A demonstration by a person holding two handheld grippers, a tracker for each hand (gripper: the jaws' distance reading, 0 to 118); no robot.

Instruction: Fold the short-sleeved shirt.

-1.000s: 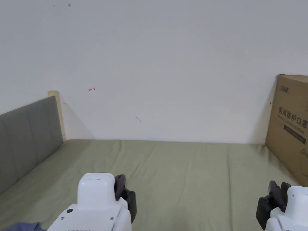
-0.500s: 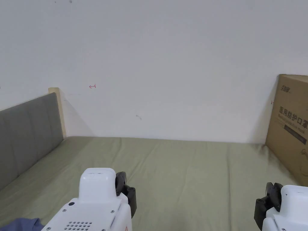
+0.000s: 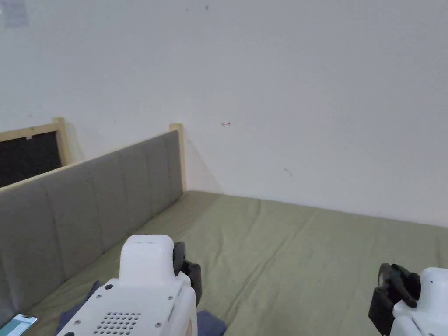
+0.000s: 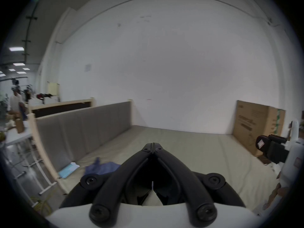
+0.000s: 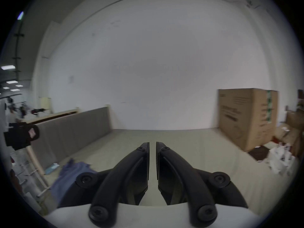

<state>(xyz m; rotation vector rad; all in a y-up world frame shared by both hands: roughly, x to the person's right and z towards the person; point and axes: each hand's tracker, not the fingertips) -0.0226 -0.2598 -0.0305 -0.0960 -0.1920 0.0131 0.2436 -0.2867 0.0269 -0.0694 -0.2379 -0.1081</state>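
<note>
A crumpled blue shirt [image 4: 102,166] lies on the green sheet near the bed's left front, partly hidden behind my left gripper; it is also visible as the blue cloth [image 5: 70,174] and as a corner [image 3: 210,324]. My left gripper [image 4: 153,145] is held above the sheet to the right of the shirt, its jaws shut tip to tip with nothing between them. It also shows in the head view [image 3: 189,276]. My right gripper [image 5: 153,143] hovers farther right with a narrow gap between its jaws, holding nothing; in the head view it sits at the lower right [image 3: 391,291].
A grey padded headboard [image 3: 87,197] runs along the bed's left side. A large cardboard box [image 5: 246,116] stands at the right edge by the white wall. A light-blue packet [image 4: 69,169] lies beside the shirt. White bags [image 5: 279,159] lie past the box. The green sheet [image 3: 306,262] stretches ahead.
The head camera has swung left: the box has left its picture and more of the headboard and the blue shirt show. Both grippers keep about the same places in the picture.
</note>
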